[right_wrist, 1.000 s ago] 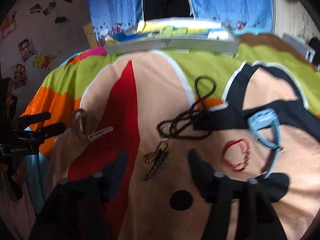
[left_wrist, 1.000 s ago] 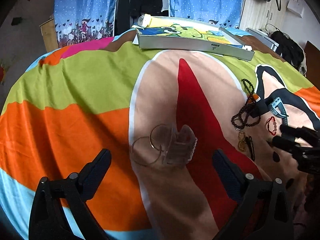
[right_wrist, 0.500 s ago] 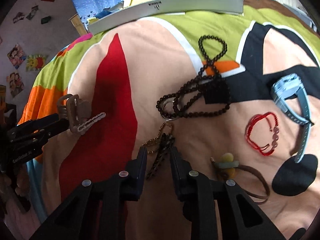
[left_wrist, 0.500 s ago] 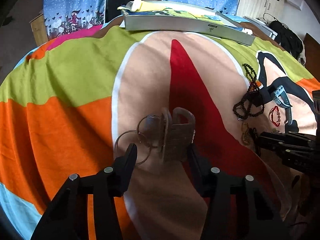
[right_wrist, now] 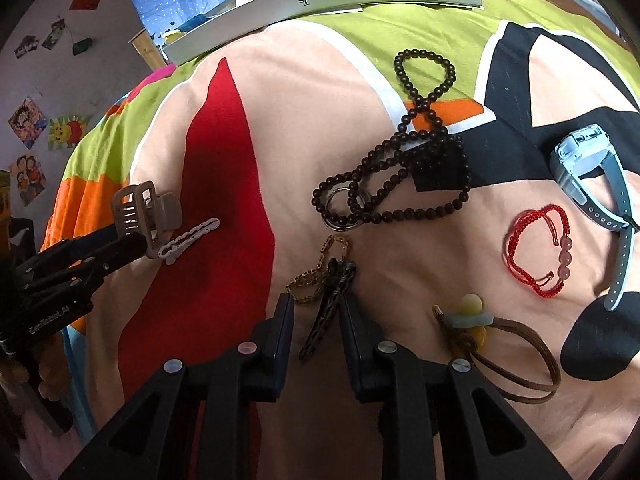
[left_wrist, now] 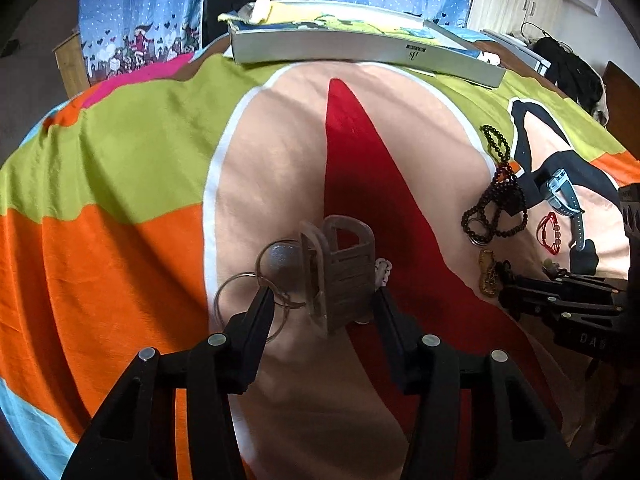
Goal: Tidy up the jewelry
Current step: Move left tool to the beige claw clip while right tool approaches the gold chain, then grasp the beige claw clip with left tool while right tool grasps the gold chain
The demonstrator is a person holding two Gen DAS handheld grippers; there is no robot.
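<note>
A brown claw hair clip (left_wrist: 340,272) stands on the bedspread between the fingers of my left gripper (left_wrist: 322,306). The gripper is open, with narrow gaps on both sides of the clip. Thin hoop earrings (left_wrist: 240,304) lie under its left finger, and a white clip (right_wrist: 192,236) lies beside the claw clip (right_wrist: 136,208). My right gripper (right_wrist: 317,312) is open and straddles a dark patterned barrette (right_wrist: 326,314) that rests against a gold chain (right_wrist: 316,272). In the left wrist view the right gripper (left_wrist: 506,296) shows at the right edge.
Black beads (right_wrist: 400,168) with a metal ring (right_wrist: 344,212), a blue-grey watch (right_wrist: 592,172), a red cord bracelet (right_wrist: 536,248) and a brown cord with a yellow bead (right_wrist: 472,312) lie to the right. A flat silver box (left_wrist: 360,52) sits at the far bed edge.
Both grippers have dropped and moved forward onto the bedspread. The left one narrowed from wide open around the claw clip. The right one narrowed around the dark barrette.
</note>
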